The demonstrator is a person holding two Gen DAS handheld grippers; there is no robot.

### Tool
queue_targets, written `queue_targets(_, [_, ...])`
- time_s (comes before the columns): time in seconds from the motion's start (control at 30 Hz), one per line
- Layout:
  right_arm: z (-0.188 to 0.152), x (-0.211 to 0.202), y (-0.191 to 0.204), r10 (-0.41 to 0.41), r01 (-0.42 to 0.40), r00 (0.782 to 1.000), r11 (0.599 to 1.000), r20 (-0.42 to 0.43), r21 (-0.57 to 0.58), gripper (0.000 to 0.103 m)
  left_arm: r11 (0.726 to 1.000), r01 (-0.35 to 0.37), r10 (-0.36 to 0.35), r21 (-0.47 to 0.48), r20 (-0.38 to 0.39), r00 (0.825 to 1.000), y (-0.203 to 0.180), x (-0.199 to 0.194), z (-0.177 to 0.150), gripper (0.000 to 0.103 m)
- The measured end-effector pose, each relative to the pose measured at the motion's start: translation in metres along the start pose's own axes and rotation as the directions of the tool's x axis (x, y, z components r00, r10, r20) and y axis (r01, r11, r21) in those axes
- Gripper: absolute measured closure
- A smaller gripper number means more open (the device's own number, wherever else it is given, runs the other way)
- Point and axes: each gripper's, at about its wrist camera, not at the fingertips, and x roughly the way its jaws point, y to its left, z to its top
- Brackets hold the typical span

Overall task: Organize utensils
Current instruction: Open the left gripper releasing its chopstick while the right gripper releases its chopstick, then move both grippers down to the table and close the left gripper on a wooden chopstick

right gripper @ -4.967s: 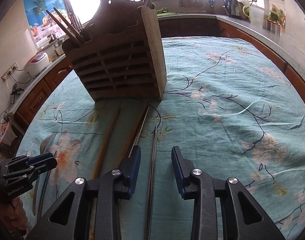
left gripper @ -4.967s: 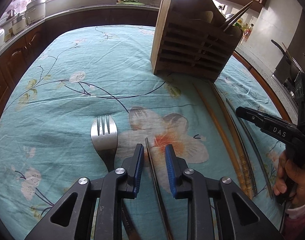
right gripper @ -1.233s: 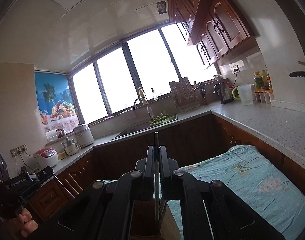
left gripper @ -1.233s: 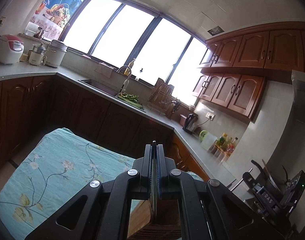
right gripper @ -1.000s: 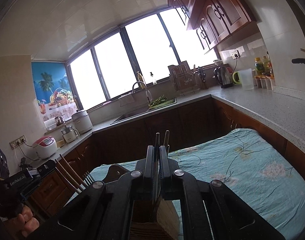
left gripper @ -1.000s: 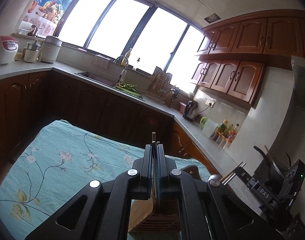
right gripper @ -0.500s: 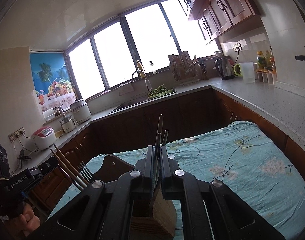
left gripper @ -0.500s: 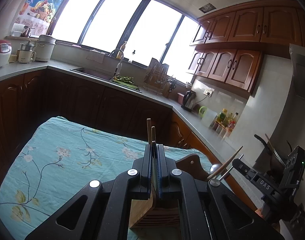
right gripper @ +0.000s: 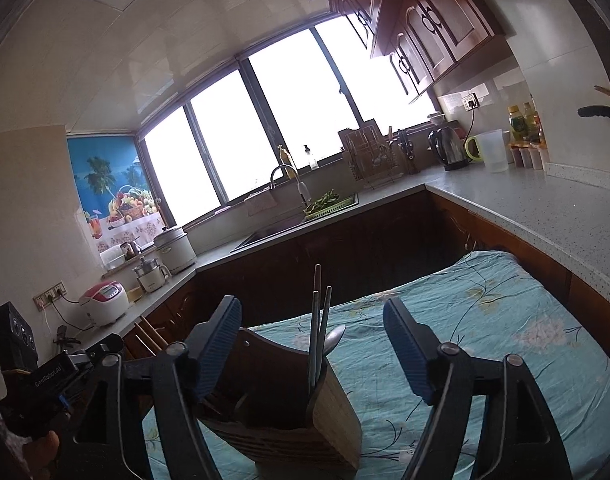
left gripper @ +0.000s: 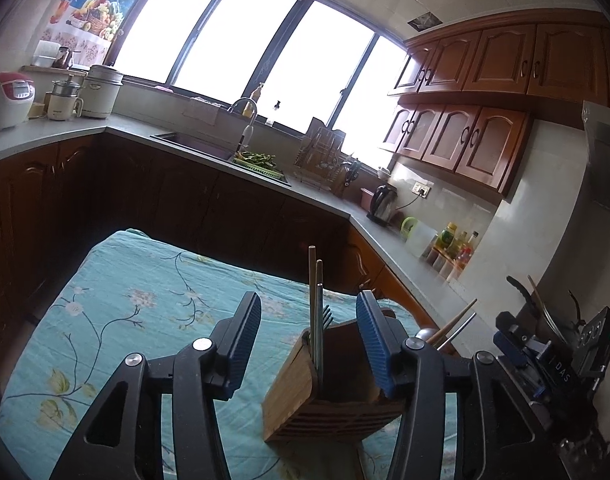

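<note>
While both grippers (left gripper: 308,344) (right gripper: 312,346) gape, labels read "DAS", seemingly "GenRobot.AI".

A table covered with a teal floral tablecloth (left gripper: 137,292) carries 1 wooden slatted utensil holder (left gripper: 301,412), which stands directly on the cloth near the table's near edge. The same cloth (right gripper: 505,312) shows in the right wrist view, wrinkled, with dark branch lines and pale blossoms printed across it, and the holder (right gripper: 329,416) stands upright on it.
</note>
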Motion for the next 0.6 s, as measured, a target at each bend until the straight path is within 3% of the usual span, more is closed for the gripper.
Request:
queue_targets(0.03, [0.001, -0.006, 0.0, 0.001, -0.001, 1.0, 1.0, 0.012, 0.003, 0.009, 1.0, -0.008, 0.008, 0.003, 0.002, 1.0, -0.001, -0.006, -0.001, 0.04])
queue_targets(0.17, [0.0, -0.028, -0.001, 0.005, -0.005, 0.999, 1.0, 0.033, -0.001, 0.006, 0.998, -0.049, 0.049, 0.032, 0.005, 0.999, -0.008, -0.027, -0.011, 0.022])
queue_targets(0.27, [-0.004, -0.043, 0.0, 0.006, -0.006, 1.0, 1.0, 0.026, -0.013, 0.005, 0.997, -0.047, 0.048, 0.056, -0.013, 0.999, -0.015, -0.042, -0.022, 0.022])
queue_targets(0.47, [-0.022, -0.067, -0.004, -0.012, 0.011, 1.0, 0.999, -0.008, -0.031, 0.003, 0.993, -0.067, 0.072, 0.098, -0.047, 0.996, -0.032, -0.071, -0.044, 0.01])
queue_targets(0.6, [-0.038, -0.078, -0.011, -0.02, 0.019, 0.999, 1.0, -0.042, -0.012, 0.003, 0.992, -0.068, 0.077, 0.108, -0.085, 0.993, -0.04, -0.085, -0.057, 0.01])
